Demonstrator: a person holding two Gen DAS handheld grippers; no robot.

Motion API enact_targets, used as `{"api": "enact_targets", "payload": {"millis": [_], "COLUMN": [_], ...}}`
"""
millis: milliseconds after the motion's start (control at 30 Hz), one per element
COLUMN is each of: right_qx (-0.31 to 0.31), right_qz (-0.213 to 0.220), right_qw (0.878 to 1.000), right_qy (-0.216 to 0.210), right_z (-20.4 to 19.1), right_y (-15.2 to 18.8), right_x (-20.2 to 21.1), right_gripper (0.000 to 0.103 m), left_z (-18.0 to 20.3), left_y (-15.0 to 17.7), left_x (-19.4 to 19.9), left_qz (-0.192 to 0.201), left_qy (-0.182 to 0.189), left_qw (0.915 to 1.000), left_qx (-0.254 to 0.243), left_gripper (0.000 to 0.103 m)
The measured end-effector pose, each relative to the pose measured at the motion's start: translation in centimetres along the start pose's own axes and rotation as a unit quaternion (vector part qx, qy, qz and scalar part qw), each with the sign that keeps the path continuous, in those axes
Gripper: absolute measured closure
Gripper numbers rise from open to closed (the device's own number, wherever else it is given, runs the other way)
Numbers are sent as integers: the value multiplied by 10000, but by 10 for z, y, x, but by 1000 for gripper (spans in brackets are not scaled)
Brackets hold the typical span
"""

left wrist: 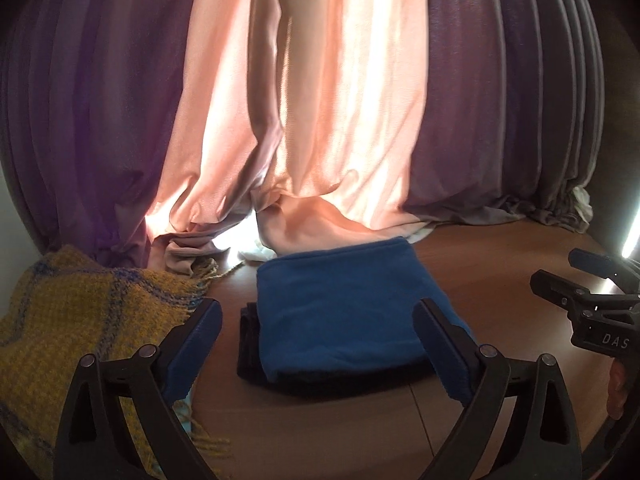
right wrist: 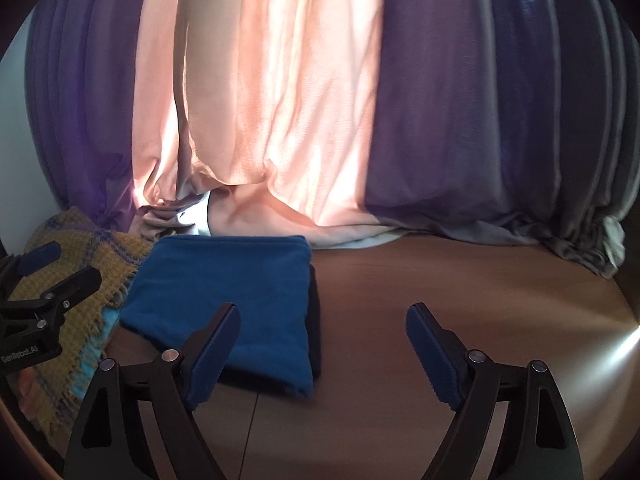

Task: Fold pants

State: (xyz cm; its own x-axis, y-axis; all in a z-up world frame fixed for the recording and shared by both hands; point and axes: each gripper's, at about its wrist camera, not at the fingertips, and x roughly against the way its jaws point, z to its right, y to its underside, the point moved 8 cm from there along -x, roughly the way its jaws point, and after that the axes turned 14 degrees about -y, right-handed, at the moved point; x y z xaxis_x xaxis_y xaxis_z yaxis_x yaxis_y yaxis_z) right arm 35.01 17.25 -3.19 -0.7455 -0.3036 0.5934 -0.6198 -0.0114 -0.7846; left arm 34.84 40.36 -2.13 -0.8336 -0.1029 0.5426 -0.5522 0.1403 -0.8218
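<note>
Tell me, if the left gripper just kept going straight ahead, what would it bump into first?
Probably the folded blue pants: they lie right ahead between the open left gripper's fingers, with the curtain behind them.

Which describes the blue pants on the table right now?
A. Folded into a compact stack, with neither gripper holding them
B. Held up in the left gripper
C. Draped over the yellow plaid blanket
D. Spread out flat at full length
A: the blue pants lie folded on the table, and both the left gripper and right gripper are open and empty.
</note>
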Motion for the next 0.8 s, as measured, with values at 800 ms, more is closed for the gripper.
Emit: {"api": "enact_targets", "payload": {"millis": [800], "right_qx": [-2], "right_qz": [81], "right_qw": [9997], "right_qy": [-238], "right_z": [-4], "right_y": [75], "right_x": [116], "right_gripper": [18], "left_z": [41], "left_y": [58], "left_x": [116], "left_qz": [79], "left_qy": [-120], "left_qw": [9998], "left_qx": [-113], "left_gripper": [3]}}
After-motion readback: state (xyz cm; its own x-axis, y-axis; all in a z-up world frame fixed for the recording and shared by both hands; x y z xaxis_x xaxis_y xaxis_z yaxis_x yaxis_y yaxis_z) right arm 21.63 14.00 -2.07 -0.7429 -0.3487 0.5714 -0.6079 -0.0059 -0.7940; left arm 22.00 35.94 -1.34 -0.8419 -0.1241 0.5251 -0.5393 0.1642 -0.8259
